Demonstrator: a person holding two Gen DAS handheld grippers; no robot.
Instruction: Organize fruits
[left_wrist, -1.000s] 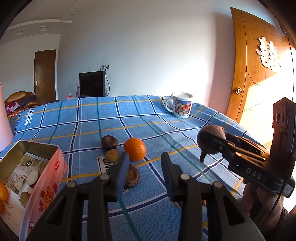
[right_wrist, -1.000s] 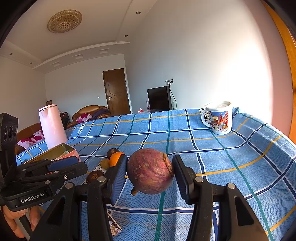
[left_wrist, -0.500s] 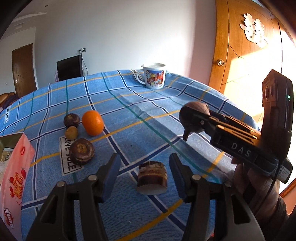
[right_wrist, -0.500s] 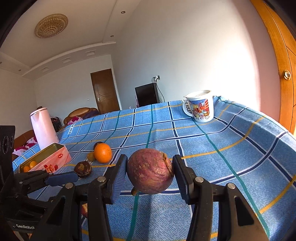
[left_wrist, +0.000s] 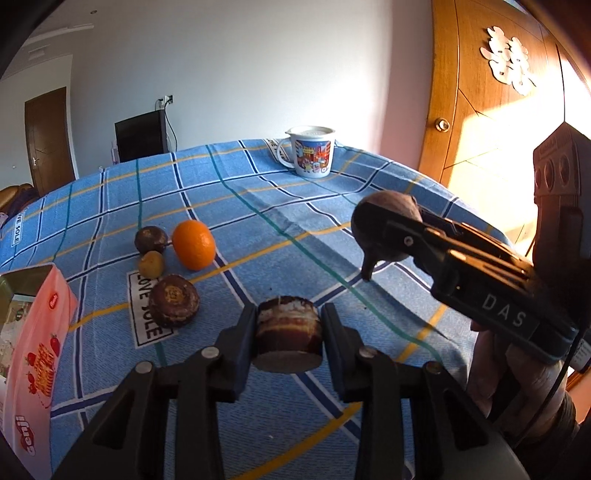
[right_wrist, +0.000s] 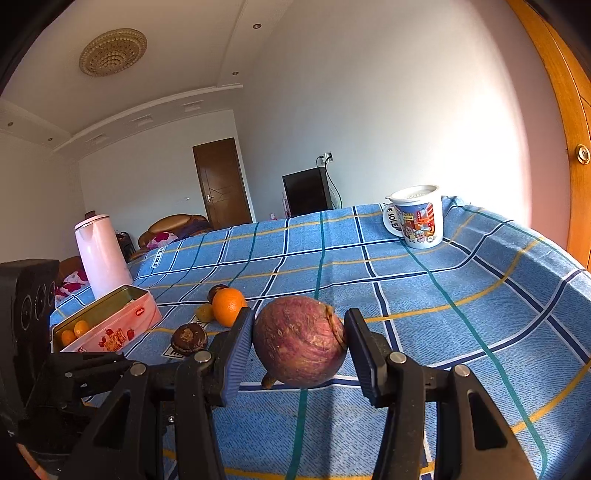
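My left gripper (left_wrist: 289, 332) is shut on a dark brown cut fruit piece (left_wrist: 288, 339) just above the blue checked tablecloth (left_wrist: 258, 206). My right gripper (right_wrist: 300, 341) is shut on a round purple fruit (right_wrist: 300, 341), held above the cloth; it also shows in the left wrist view (left_wrist: 384, 225) at right. On the cloth lie an orange (left_wrist: 193, 244), a dark round fruit (left_wrist: 150, 239), a small yellowish fruit (left_wrist: 151, 264) and a brown flat-topped fruit (left_wrist: 173, 300). An open pink tin (right_wrist: 107, 323) at left holds small oranges (right_wrist: 75, 332).
A printed white mug (left_wrist: 310, 157) stands at the far side of the table. A pink kettle (right_wrist: 101, 254) stands behind the tin. A wooden door (left_wrist: 491, 110) is to the right, close to the table edge.
My left gripper swung right from the fruit cluster to the cut fruit piece and shut on it. The right gripper kept hold of the purple fruit.
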